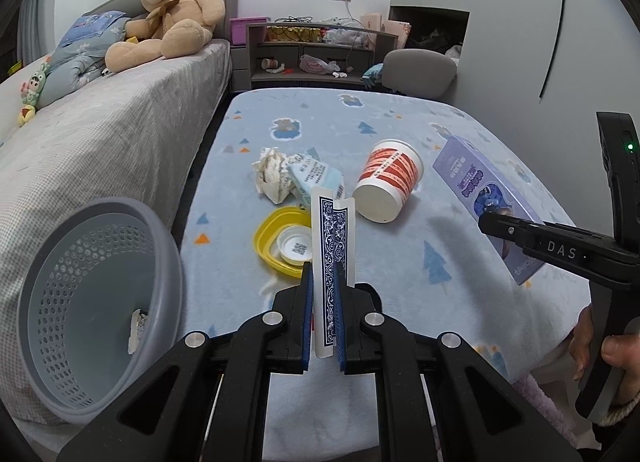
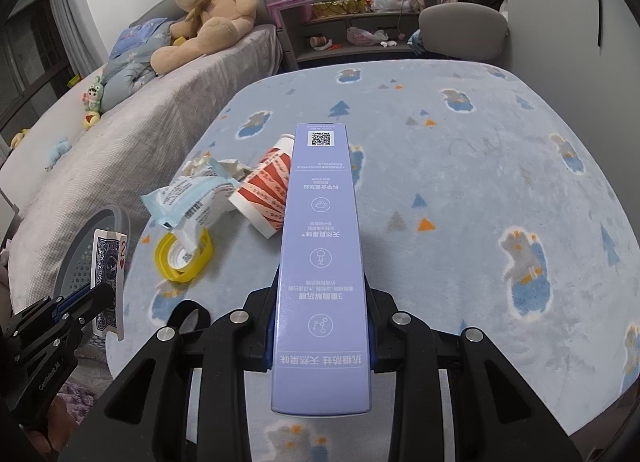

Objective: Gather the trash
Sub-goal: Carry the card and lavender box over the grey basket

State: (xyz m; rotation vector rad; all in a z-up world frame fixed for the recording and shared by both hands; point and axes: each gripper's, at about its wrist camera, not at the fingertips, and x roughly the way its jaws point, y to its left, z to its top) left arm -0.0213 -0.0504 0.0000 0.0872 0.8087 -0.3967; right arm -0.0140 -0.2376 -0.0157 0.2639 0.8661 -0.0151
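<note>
Behind your grippers stands a bedroom: a grey bed (image 1: 120,129) with a teddy bear (image 1: 168,13) on the left, and a table under a light blue blanket (image 1: 400,262) with tree and bear prints. Your left gripper (image 1: 325,274) is clamped on folded playing cards (image 1: 330,246); they stand upright between the two blue pads and rise above the fingertips. Your right gripper (image 2: 322,294) is clamped on a long purple box (image 2: 320,262), which lies along the fingers and reaches far past their tips, above the blanket. On the blanket, ahead of the left gripper, you have a yellow lid (image 1: 276,242) with a white cap (image 1: 294,248) inside it, a crumpled paper ball (image 1: 272,173) touching a light blue wrapper (image 1: 320,177), and a red-and-white paper cup (image 1: 386,185) lying on its side. At the left, beside the bed, a grey perforated basket (image 1: 92,302) is tilted toward you, and a white scrap (image 1: 136,332) lies inside it.
</note>
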